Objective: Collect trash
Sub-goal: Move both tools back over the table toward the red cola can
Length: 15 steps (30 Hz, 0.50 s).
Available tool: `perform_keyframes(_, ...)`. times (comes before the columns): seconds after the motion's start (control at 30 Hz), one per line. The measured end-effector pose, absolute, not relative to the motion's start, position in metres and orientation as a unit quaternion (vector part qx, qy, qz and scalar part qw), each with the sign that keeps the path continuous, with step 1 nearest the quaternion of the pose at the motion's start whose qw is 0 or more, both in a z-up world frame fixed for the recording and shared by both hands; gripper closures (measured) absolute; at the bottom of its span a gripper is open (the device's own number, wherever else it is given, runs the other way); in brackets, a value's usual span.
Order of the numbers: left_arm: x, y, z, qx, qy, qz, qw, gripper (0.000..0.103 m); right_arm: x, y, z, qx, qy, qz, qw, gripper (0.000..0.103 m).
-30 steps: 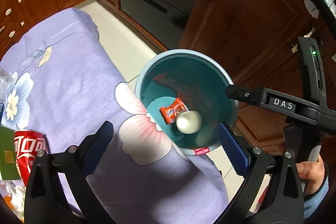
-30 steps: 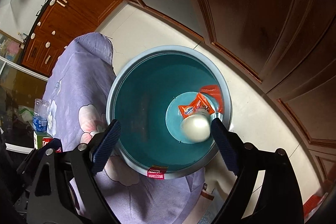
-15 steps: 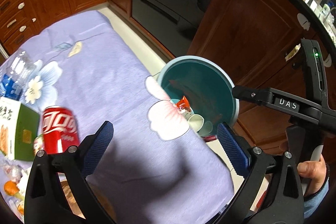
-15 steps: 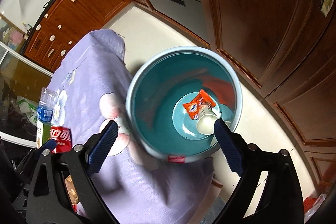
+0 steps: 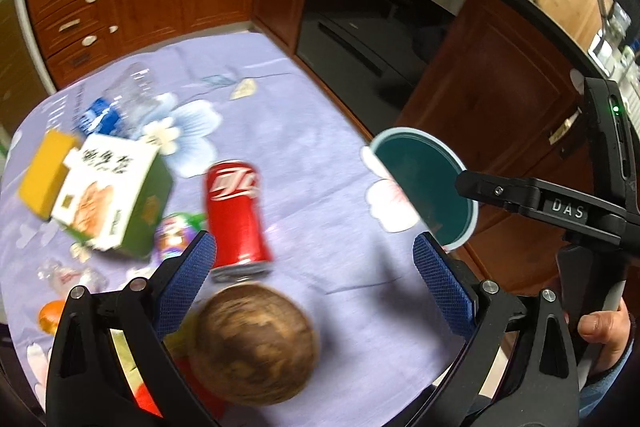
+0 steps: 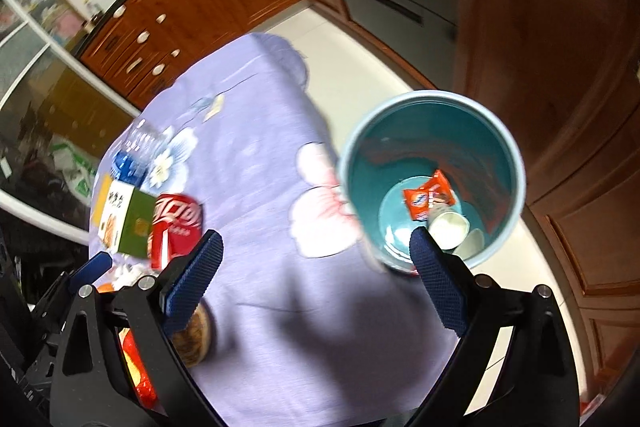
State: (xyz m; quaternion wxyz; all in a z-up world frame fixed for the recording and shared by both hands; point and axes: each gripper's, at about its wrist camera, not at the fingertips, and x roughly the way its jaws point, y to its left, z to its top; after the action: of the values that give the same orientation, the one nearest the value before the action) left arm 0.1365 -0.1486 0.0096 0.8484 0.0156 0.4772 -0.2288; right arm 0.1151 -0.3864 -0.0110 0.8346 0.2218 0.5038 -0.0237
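Trash left on the table [image 5: 320,131]: red soda can [image 5: 236,215] standing just ahead of the left tongs [image 5: 316,275], nearer their left tip; green-white carton [image 5: 108,195] and blurred water bottle [image 5: 120,103] further left; round brown thing [image 5: 256,343] under the tongs, can't tell what it is. Teal bin [image 6: 432,179] sits off the table edge, ahead-right of the right tongs [image 6: 316,279], with an orange wrapper [image 6: 428,199] and white cups [image 6: 450,229] at its bottom. Left tongs spread wide, nothing between. Right tongs have just been opening, now wide apart and empty. Step in hand looks like reaching for the next piece, probably the can. Best done: centre the tips on the can body, come down straight, squeeze mid-height so it doesn't tip or roll, avoid nudging the carton. Frames are blurry, so slow down before closing.
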Motion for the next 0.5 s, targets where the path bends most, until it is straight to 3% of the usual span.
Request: perform_keyframes(0.5,0.149,-0.026,-0.015,-0.05,0.497,-0.147,0.854,0.004,0.158,-0.278,-0.021,0.163,0.551,0.045,0.817,0.013)
